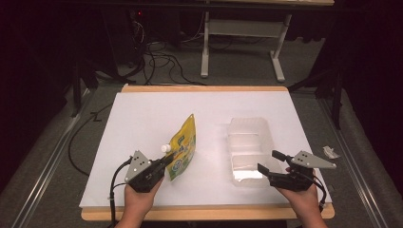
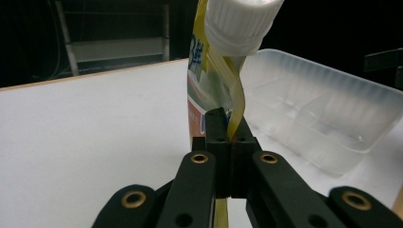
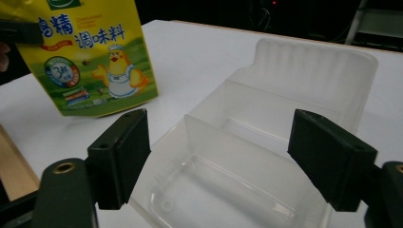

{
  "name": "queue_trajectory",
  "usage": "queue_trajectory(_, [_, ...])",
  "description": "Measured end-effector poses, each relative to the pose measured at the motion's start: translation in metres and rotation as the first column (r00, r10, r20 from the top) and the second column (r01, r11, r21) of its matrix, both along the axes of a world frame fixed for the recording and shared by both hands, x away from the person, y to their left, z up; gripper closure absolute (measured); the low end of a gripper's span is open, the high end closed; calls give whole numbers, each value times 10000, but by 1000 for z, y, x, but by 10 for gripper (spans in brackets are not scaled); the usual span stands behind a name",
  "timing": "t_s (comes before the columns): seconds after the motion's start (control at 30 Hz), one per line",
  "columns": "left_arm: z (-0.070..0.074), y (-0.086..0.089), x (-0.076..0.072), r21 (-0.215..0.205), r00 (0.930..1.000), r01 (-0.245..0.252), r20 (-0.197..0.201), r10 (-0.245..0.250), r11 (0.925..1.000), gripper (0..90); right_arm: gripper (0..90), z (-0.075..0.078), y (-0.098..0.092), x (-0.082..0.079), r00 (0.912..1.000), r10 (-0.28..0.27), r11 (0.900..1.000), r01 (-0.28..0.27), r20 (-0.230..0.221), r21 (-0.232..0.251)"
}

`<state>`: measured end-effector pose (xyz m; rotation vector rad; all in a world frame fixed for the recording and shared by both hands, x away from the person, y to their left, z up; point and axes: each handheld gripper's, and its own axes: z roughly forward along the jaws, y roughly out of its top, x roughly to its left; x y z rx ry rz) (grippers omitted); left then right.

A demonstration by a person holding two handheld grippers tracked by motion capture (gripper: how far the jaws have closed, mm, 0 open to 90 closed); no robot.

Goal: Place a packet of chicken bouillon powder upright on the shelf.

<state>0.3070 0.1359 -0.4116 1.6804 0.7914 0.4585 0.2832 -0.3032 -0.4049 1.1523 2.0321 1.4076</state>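
Your left gripper (image 1: 165, 164) is clamped on the edge of the yellow spout pouch (image 1: 183, 148), just below its white cap (image 2: 241, 23), and the left gripper view shows the jaws pinched tight on the yellow seam. The pouch stands upright near the middle of the white table (image 1: 142, 123), a bit tilted, with the clear plastic tray (image 1: 248, 142) off to its right, not touching. Your right gripper (image 1: 269, 162) sits spread wide with nothing in it, hovering at the tray's near end, one jaw on each side of the closest compartment in the right gripper view
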Motion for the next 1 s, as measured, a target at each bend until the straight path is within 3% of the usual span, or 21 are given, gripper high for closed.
queue_trajectory(0.2, [4, 5, 1, -201, 9976, 698, 22, -698, 9974, 900, 232, 13, 15, -4, 9970, 736, 9971, -740, 231, 165])
queue_trajectory(0.33, [6, 6, 3, -288, 9953, 972, -24, -973, 9949, 900, 195, 23, 31, -4, 9935, 1129, 9925, -1134, 129, 464])
queue_trajectory(0.37, [8, 7, 4, -331, 9937, 1121, -35, -1123, 9931, 900, 172, 29, 41, -2, 9896, 1425, 9891, -1431, 194, 349])
queue_trajectory(0.47, [10, 8, 5, -452, 9917, 1276, -72, -1280, 9908, 900, 155, 34, 50, 0, 9871, 1581, 9870, -1587, 251, 257])
queue_trajectory(0.73, [21, 10, 4, -333, 9790, 2040, 84, -2038, 9784, 900, 121, 45, 86, 28, 9694, 2453, 9694, -2454, 53, 68])
queue_trajectory(0.77, [23, 8, 4, -430, 9744, 2248, 153, -2244, 9734, 900, 119, 46, 94, 36, 9658, 2591, 9658, -2590, -67, 100])
queue_trajectory(0.87, [25, 6, 4, -499, 9700, 2429, 206, -2421, 9688, 900, 119, 45, 100, 42, 9618, 2732, 9619, -2731, -142, 97])
queue_trajectory(1.0, [26, 1, 4, -717, 9596, 2812, 339, -2794, 9570, 900, 121, 43, 111, 51, 9547, 2958, 9552, -2957, -331, 94])
